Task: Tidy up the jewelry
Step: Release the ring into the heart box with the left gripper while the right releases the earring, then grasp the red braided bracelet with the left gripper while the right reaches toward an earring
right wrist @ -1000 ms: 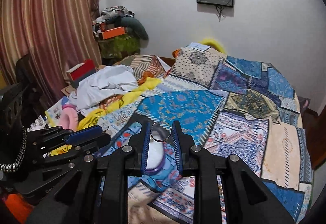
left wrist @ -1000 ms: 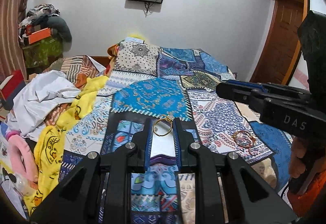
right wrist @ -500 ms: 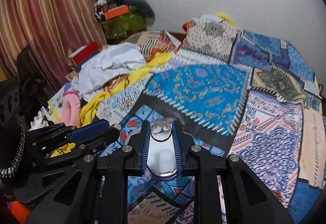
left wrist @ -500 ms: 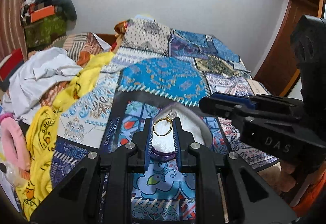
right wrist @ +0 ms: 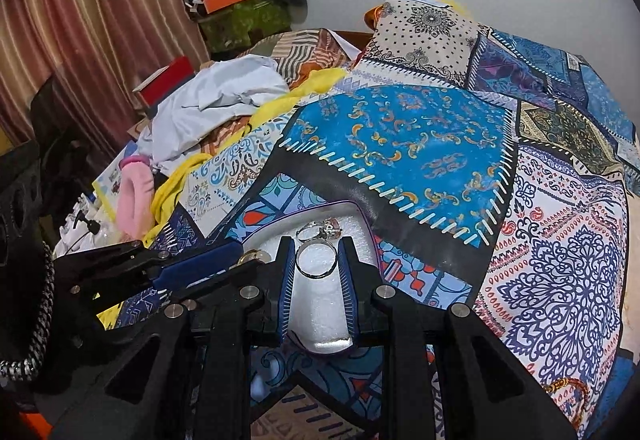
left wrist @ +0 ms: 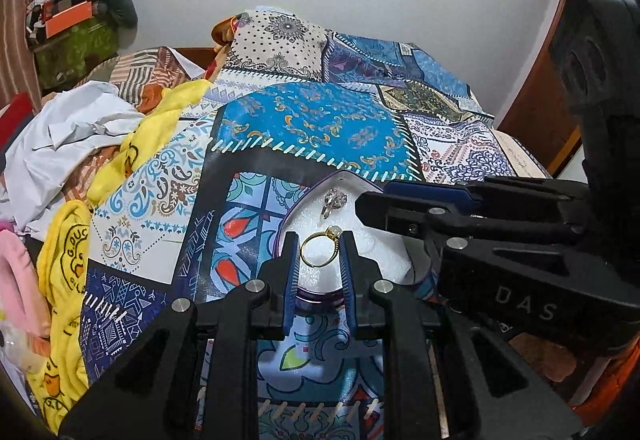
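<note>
the left gripper [left wrist: 319, 252] is clenched on a gold ring [left wrist: 320, 250], one pad on each side of the band, and holds it just above the white foam of an open jewelry box [left wrist: 394, 254]. the right gripper [right wrist: 316, 255] pinches a silver ring [right wrist: 316, 259] the same way, over the same foam. a third ring with a stone [left wrist: 333, 201] already lies on the foam toward the box's far, pointed end. the box sits on a patchwork bedspread [left wrist: 320, 123].

both held rings look very light, rigid and smooth, so they would probably slip or twist between the pads if the squeeze eases unevenly. the hold across the band's outer edge, at opposite sides of the circle, seems the sensible one. the foam looks soft enough to take a ring pressed into it.

a ring has no real long axis. each band stands roughly upright, its hole facing the camera along the fingers. the gold ring's small setting [left wrist: 334, 231] points up and to the right, near the right-hand pad. the silver ring shows no stone from this side. whether either ring touches the foam cannot be told.
</note>
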`<state>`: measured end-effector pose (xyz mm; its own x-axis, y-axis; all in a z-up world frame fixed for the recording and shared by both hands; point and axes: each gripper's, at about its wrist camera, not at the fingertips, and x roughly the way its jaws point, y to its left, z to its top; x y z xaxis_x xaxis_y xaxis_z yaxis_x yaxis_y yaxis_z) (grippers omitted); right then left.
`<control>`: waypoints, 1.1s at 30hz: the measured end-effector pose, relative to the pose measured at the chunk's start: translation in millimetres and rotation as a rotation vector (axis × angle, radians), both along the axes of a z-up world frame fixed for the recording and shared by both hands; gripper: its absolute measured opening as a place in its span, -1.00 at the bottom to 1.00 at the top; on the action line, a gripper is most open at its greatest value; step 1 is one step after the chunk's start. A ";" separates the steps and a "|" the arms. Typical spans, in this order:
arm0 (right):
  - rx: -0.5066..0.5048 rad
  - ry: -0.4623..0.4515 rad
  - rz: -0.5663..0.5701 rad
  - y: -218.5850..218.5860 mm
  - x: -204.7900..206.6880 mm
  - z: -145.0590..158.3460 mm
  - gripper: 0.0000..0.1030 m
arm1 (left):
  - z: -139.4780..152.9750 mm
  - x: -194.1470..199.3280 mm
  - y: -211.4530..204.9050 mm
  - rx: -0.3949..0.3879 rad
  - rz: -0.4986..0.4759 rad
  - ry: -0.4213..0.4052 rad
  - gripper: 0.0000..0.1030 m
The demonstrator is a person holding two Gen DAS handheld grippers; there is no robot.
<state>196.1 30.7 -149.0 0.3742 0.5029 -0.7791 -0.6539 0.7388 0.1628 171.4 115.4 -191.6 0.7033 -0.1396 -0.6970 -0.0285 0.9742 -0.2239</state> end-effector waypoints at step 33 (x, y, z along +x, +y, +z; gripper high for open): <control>0.093 -0.255 -0.206 -128.8 -42.7 100.0 -0.32 | 105.2 -35.1 -74.4 0.098 -0.018 -0.169 -0.51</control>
<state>153.4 -98.1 -49.1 0.6521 0.4615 -0.6015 -0.5212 0.8491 0.0864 136.3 41.0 -86.4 0.8097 -0.0902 -0.5798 0.0190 0.9916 -0.1277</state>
